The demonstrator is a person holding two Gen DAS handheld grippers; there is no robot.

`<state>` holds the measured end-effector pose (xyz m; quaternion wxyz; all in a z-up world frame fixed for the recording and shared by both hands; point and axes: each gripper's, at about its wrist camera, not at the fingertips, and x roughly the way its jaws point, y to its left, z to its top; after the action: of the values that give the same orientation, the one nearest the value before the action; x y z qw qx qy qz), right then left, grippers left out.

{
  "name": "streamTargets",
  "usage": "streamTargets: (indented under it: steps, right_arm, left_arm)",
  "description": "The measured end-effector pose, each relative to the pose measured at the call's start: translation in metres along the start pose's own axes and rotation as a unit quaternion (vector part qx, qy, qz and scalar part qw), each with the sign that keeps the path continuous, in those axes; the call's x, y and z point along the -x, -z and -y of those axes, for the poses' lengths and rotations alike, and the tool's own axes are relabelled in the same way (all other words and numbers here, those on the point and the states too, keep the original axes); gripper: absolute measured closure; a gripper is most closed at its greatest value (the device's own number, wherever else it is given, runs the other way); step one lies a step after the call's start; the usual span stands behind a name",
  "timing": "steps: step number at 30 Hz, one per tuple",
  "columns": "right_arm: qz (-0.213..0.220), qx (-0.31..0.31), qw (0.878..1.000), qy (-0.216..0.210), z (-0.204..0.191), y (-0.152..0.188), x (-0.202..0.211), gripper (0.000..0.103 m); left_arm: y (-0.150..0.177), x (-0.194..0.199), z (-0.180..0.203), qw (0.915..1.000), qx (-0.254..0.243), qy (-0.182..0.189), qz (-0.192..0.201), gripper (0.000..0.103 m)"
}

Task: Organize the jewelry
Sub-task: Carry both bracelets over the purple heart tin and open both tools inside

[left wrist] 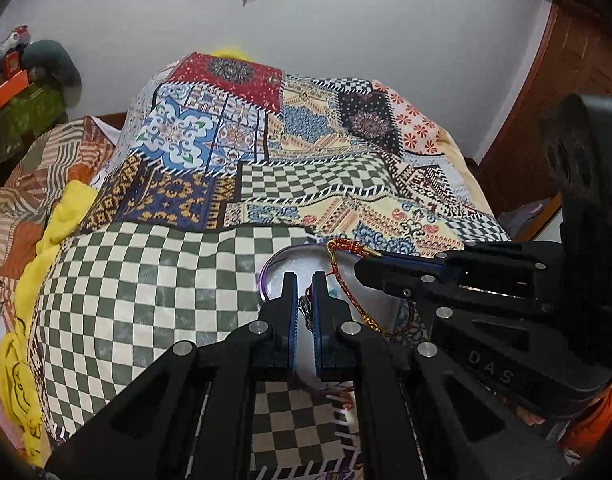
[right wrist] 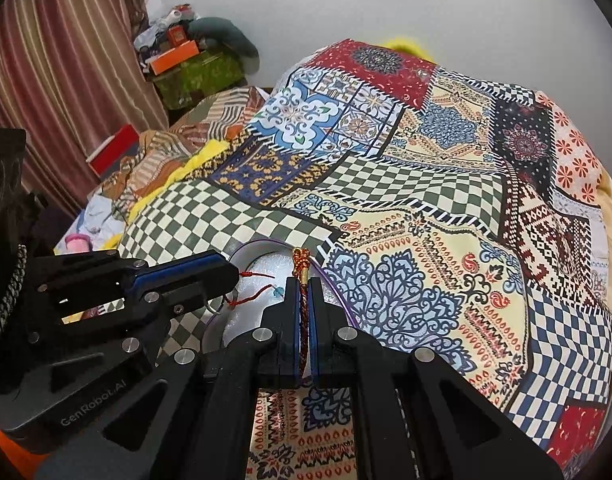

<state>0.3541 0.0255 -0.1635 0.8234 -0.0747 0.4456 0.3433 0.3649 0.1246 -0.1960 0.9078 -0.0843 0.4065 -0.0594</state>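
Observation:
A red and gold braided bracelet [right wrist: 303, 304] is clamped between my right gripper's [right wrist: 304, 286] pads; its knotted gold end [right wrist: 300, 262] sticks out past the tips. In the left wrist view the same bracelet [left wrist: 343, 276] hangs from the right gripper [left wrist: 364, 266] over a round white tray with a purple rim [left wrist: 265, 276]. My left gripper [left wrist: 304, 280] is nearly shut on a small silvery piece [left wrist: 306, 306] above the tray. In the right wrist view the left gripper [right wrist: 233, 276] sits by thin red cords [right wrist: 257, 292] and the tray [right wrist: 245, 250].
The tray lies on a patchwork bedspread [left wrist: 306, 152] with checked and patterned panels. A yellow cloth [left wrist: 21, 288] lies along the left edge. Clutter and an orange box [right wrist: 173, 56] stand at the far left by a striped curtain [right wrist: 57, 80]. A wooden door [left wrist: 562, 92] is on the right.

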Motion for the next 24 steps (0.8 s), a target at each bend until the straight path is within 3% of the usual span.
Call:
streamTargets:
  steps: [9, 21, 24]
  right_arm:
    - [-0.009, 0.011, 1.0, 0.014, -0.002, 0.001, -0.003, 0.1]
    - [-0.02, 0.006, 0.999, 0.039, -0.006, 0.007, 0.019, 0.096]
    - [-0.013, 0.011, 0.999, 0.046, -0.011, 0.008, 0.028, 0.08]
  left_arm:
    - [0.007, 0.003, 0.0, 0.9999, -0.006, -0.003, -0.008, 0.098]
    - [0.018, 0.026, 0.004, 0.999, -0.022, -0.038, -0.012, 0.093]
    - [0.021, 0.037, 0.002, 0.9989, -0.017, -0.042, -0.009, 0.085]
